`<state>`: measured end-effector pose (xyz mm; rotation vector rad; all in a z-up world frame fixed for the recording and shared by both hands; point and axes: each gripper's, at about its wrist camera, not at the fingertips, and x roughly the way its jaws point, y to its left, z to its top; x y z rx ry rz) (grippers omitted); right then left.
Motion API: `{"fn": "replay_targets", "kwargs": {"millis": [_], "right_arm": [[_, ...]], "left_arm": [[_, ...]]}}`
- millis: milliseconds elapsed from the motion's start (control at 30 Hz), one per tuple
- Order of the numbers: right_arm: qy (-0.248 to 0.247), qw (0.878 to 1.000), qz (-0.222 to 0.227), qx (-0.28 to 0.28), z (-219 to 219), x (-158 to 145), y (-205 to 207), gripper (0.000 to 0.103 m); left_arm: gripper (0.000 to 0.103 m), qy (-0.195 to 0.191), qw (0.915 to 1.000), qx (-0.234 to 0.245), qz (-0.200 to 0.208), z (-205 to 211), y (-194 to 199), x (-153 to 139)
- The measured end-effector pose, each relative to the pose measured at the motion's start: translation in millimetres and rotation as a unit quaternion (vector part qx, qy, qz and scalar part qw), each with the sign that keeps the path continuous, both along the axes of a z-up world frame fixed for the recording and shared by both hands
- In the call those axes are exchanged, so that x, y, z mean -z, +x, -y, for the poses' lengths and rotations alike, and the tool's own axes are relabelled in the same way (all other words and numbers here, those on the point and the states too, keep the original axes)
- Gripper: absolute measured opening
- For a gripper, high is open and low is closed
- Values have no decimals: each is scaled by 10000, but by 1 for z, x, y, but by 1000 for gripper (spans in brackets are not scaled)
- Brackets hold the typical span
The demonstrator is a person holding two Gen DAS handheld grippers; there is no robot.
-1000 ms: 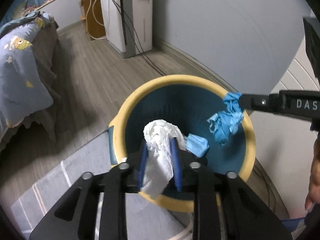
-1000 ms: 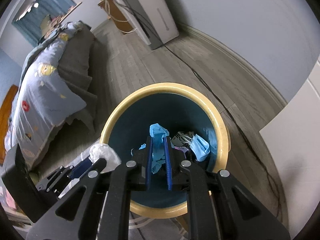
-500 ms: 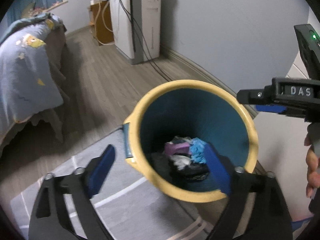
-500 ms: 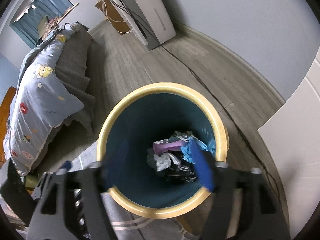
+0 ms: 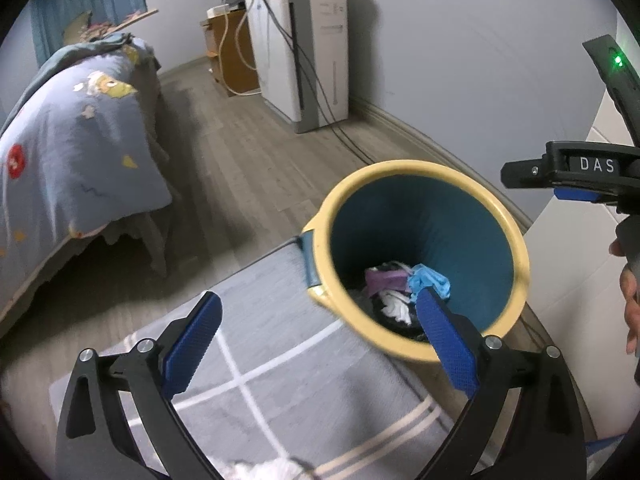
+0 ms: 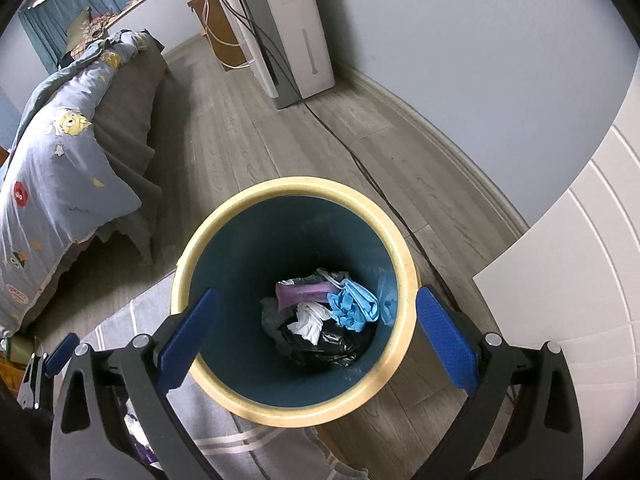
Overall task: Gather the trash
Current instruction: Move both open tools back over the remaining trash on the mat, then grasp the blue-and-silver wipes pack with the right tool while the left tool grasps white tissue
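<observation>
1. Left gripper [image 5: 318,318]: black angular frame with two fingers [image 5: 192,344] faced in blue, dimpled rubber. The fingers stand wide apart with nothing between the pads; they have just been opening.
2. Right gripper [image 6: 312,316]: same build, black frame and blue textured fingers [image 6: 446,338]. These too stand wide apart and bare, having just been opening; in the left wrist view this gripper [image 5: 560,184] shows from the side at the far right, with part of a person's hand [image 5: 630,300] below it.
3. Round waste bin with a smooth cream-yellow rim and dark teal plastic wall [image 6: 296,408]: it stands on the floor below and between the right fingers; for the left gripper it [image 5: 420,172] lies ahead of the right-hand finger, whose tip overlaps the rim.
4. Trash at the bin's bottom: a crumpled light-blue glove-like wad [image 6: 354,306], a crumpled white tissue [image 6: 310,320], a purple wrapper [image 6: 300,292] and glossy black plastic film [image 6: 332,346], all lying together, well below both pairs of fingers.
5. Grey woven rug with pale stripes [image 5: 260,360]: flat under the left fingers, its edge meeting the bin.
6. Grey wood-grain plank floor [image 6: 256,152], beyond the fingers.
7. Bed with a soft blue cartoon-print quilt [image 5: 72,136], left of the fingers.
8. White boxy appliance [image 5: 316,52] with dark cables, against the pale wall far ahead.
</observation>
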<state>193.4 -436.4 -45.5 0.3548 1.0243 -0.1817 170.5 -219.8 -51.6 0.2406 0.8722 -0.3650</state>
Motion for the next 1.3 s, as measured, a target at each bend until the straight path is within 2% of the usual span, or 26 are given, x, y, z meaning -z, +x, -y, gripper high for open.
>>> {"fn": "replay_targets", "kwargs": {"millis": [267,400,533,667,833,1133,1300], "right_arm": [[-486,9983,147,-270,-19,-20,-19,97],[-587,9966,227,-536,-40,-31,-33,97],[-643,9942,353,-785,-64,-42,-46,97],[-525,9909,501,-1130,-94,-48,-62,97],[-232,9855,684,-1533,-135,-54,-80,97],[46,9741,245,-2246,-212,-20,-87,97],[60,9638,-15,-2664,-253,4,-86,97]], "left_arm": [[97,60,9997,-227,87,-55,-33,-34],[97,-120,9983,-554,100,-100,-57,-52],[98,-117,9953,-940,223,-140,-79,-64],[98,-203,9911,-1294,239,-180,-99,-69],[98,-107,9867,-1589,331,-215,-119,-67],[98,-171,9822,-1851,272,-264,-132,-52],[98,-24,9807,-1940,225,-284,-132,-43]]}}
